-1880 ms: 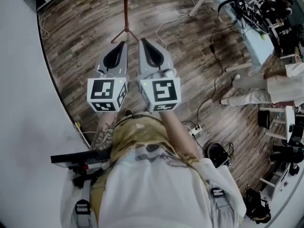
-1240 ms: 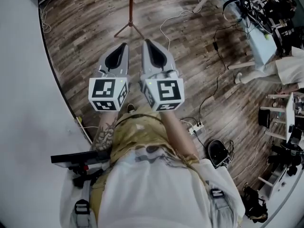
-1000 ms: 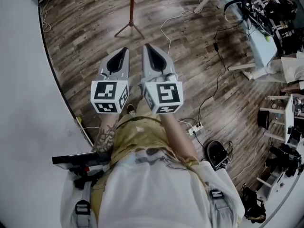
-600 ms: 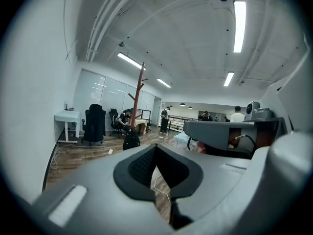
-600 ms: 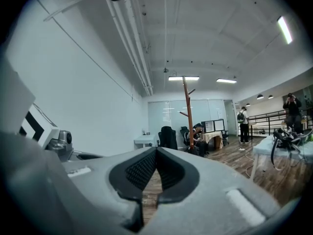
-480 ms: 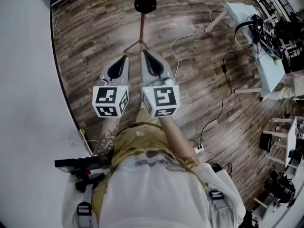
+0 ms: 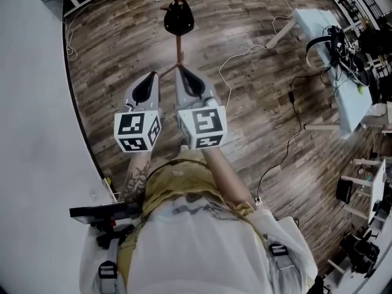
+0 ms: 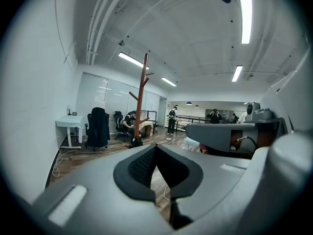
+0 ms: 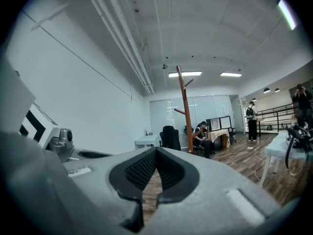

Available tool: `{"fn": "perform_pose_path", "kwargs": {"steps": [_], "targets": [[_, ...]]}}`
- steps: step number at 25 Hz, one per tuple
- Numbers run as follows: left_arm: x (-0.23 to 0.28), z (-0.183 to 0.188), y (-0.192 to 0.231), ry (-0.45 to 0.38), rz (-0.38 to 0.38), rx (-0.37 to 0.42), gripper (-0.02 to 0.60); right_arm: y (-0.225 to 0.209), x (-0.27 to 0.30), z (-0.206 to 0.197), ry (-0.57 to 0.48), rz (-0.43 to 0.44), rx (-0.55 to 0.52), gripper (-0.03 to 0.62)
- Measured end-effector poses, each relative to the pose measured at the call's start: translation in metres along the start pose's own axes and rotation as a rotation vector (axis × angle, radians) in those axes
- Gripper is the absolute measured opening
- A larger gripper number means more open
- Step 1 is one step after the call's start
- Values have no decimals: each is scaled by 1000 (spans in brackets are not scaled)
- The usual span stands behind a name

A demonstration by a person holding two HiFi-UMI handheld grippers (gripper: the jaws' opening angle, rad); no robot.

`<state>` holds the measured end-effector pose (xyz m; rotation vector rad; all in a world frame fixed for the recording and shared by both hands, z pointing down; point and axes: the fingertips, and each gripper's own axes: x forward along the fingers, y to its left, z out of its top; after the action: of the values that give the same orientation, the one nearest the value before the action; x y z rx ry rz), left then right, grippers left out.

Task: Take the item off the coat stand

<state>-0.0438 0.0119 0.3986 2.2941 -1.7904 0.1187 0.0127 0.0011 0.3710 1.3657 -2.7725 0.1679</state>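
Note:
A brown wooden coat stand (image 7: 178, 41) rises straight ahead of me on the wood floor. A black item (image 7: 178, 18) hangs on its pole. In the left gripper view the stand (image 8: 142, 99) stands a few steps away, with the black item (image 8: 136, 142) low on it. The right gripper view shows the same stand (image 9: 185, 106). My left gripper (image 7: 153, 75) (image 8: 155, 148) and right gripper (image 7: 179, 69) (image 9: 156, 151) are held side by side at chest height, pointing at the stand. Both are shut with nothing between the jaws. Neither touches the stand.
A white wall (image 7: 30, 133) runs along my left. A pale table (image 7: 334, 48) with headphones and cables stands at the right. Cables (image 7: 288, 103) trail over the floor. A chair draped in black (image 8: 98, 126), a white desk (image 8: 68, 125) and several people are behind the stand.
The stand and its black item have slid down the head view towards me as I walk closer. Both grippers stay shut, side by side.

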Motion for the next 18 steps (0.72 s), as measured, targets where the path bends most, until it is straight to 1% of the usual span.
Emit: {"fn": "perform_pose_path", "kwargs": {"steps": [3, 7, 10, 12, 18], "targets": [[1, 2, 0, 7, 12, -4, 2, -1, 2, 2, 11, 9, 7, 0], [4, -8, 6, 36, 20, -18, 2, -1, 9, -12, 46, 18, 21, 0], [35, -16, 41, 53, 14, -37, 2, -5, 54, -29, 80, 5, 27, 0], [58, -16, 56, 64, 4, -50, 2, -12, 78, -32, 95, -6, 28, 0], [101, 10, 65, 53, -55, -43, 2, -32, 110, -14, 99, -59, 13, 0]]}}
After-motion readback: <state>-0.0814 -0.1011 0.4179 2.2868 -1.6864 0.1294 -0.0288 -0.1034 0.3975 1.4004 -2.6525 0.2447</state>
